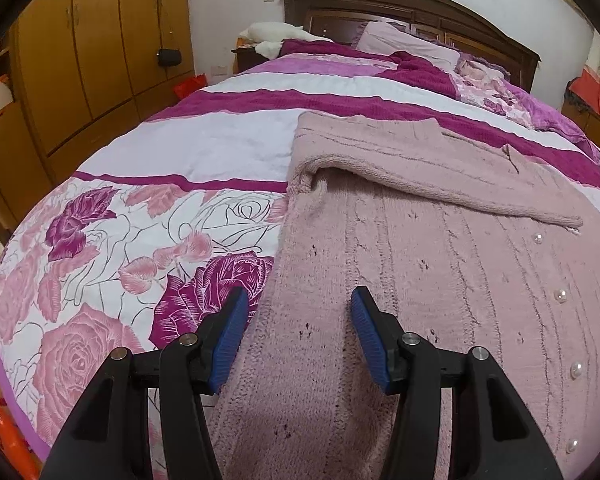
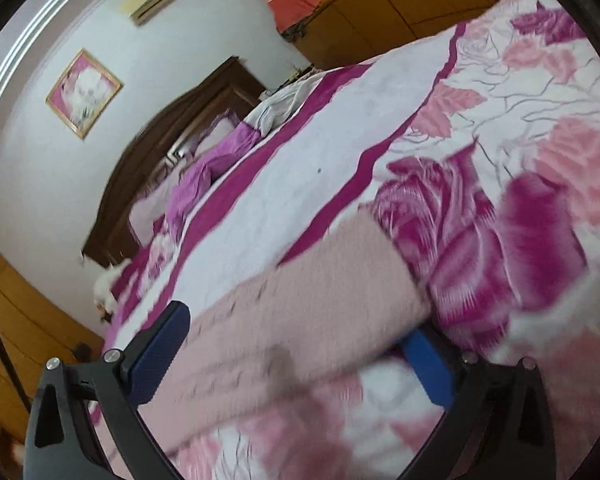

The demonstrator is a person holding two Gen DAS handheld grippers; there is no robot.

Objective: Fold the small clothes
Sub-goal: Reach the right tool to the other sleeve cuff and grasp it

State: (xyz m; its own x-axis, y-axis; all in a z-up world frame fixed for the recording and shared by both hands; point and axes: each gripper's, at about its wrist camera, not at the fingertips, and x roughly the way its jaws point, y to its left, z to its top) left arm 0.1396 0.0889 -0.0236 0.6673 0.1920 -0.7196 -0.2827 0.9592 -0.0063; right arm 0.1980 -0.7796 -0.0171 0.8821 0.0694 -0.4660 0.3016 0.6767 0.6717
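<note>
Pink knit cardigan (image 1: 440, 248) lay flat on the rose-print bedspread (image 1: 112, 240), toward the foot end, well apart from the dark wooden headboard (image 1: 412, 12). One sleeve (image 1: 440, 184) was folded across the cardigan's body, cuff pointing away from the wardrobe side. Four pearl buttons counted down the cardigan's front edge, first one (image 1: 537, 238) just below the cuff. Left gripper (image 1: 298, 312) hovered over the cardigan's near edge, both blue pads spread wide, nothing between them; one pad (image 1: 232, 344) sat over the bedspread just beside the knit, the other (image 1: 370, 338) over the knit itself. Right gripper (image 2: 300, 340) view was motion-blurred and rolled: a strip of the cardigan (image 2: 284, 320) ran between its two pads, one pad (image 2: 160, 354) plainly clear of the fabric, the other (image 2: 430, 364) partly hidden under it; fingers were wide apart, no clamp on the knit. Two pillows visible by the headboard, one pale lilac (image 1: 408, 46). One wooden wardrobe (image 1: 84, 52) stood beside the bed, one small black bag (image 1: 169, 57) hanging on its door. One framed picture (image 2: 83, 93) hung on the wall above the headboard.
</note>
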